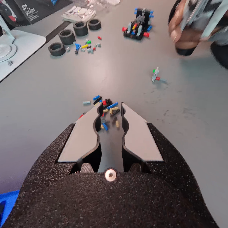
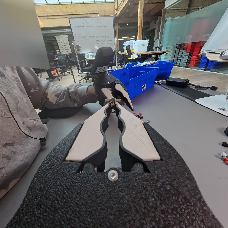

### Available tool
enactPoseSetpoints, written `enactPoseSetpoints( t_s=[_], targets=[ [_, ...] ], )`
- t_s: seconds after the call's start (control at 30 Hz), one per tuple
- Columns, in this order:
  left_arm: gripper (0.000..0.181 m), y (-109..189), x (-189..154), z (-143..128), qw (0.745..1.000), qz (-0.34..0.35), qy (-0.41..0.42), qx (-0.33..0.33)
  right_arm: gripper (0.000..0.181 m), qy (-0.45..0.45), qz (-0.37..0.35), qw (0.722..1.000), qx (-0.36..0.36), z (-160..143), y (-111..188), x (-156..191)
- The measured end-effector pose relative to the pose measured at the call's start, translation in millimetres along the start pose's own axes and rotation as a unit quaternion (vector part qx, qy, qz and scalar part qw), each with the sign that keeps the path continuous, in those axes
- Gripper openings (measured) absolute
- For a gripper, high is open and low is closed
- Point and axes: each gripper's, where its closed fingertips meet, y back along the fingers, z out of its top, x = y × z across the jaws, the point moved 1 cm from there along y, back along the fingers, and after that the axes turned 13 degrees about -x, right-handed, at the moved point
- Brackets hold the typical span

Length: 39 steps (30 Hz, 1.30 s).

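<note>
In the left wrist view my left gripper is open and low over the grey table. Its fingers straddle a pile of small blue, tan, black and red brick pins. In the right wrist view my right gripper is shut on a small grey brick piece with a cross axle, held above the table. The left gripper shows just behind it, open, tips down, held by a hand with a grey sleeve. The right gripper shows blurred at the top right of the left wrist view.
A part-built black brick chassis, several black tyres, a second scatter of small parts and a small grey sub-assembly lie farther off. A white stand base is at the left. Blue bins stand beyond. The grippers' ends are close to 15 centimetres from one another.
</note>
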Motion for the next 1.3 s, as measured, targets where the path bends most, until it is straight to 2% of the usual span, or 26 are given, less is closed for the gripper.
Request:
enactPoseSetpoints(
  t_s=[0.03,0.13,0.27,0.4,0.57,0.73,0.8,0.9,1.07,1.3],
  targets=[
    [0.028,1.3,-8.8,10.9,0.999,-0.028,0.025,-0.031,0.007,-0.003,0.002,1.0,0.0,-0.4,-0.9,1.1],
    [0.021,7.9,-42.9,45.0,0.979,-0.128,0.097,-0.122,0.007,-0.04,0.008,0.999,-0.006,-0.9,-6.3,5.2],
    [0.018,11.2,-71.0,69.2,0.957,-0.193,0.134,-0.169,0.007,-0.101,0.021,0.995,0.004,-8.6,-17.6,13.6],
    [0.004,11.4,-78.9,69.5,0.956,-0.204,0.129,-0.166,0.007,-0.12,0.033,0.992,0.022,-17.9,-21.7,19.1],
    [0.004,8.5,-85.7,64.1,0.956,-0.216,0.135,-0.149,0.007,-0.135,0.045,0.988,0.06,-32.0,-25.2,26.4],
    [0.005,3.4,-83.1,57.6,0.942,-0.223,0.209,-0.137,0.007,-0.128,0.033,0.987,0.092,-41.6,-22.5,23.0],
    [0.014,4.0,-82.4,58.5,0.937,-0.231,0.225,-0.137,0.007,-0.102,0.026,0.988,0.115,-48.1,-20.6,21.3],
    [0.019,4.4,-76.8,57.6,0.947,-0.211,0.203,-0.135,0.007,-0.091,0.023,0.988,0.124,-51.2,-21.0,22.0],
    [0.016,-1.7,-84.7,49.9,0.975,-0.179,0.097,-0.09,0.007,-0.063,0.024,0.988,0.137,-57.6,-24.1,24.1],
    [0.003,1.3,-93.5,40.3,0.981,-0.186,0.042,-0.033,0.007,0.037,0.041,0.984,0.167,-65.6,-24.8,32.6]
  ],
)
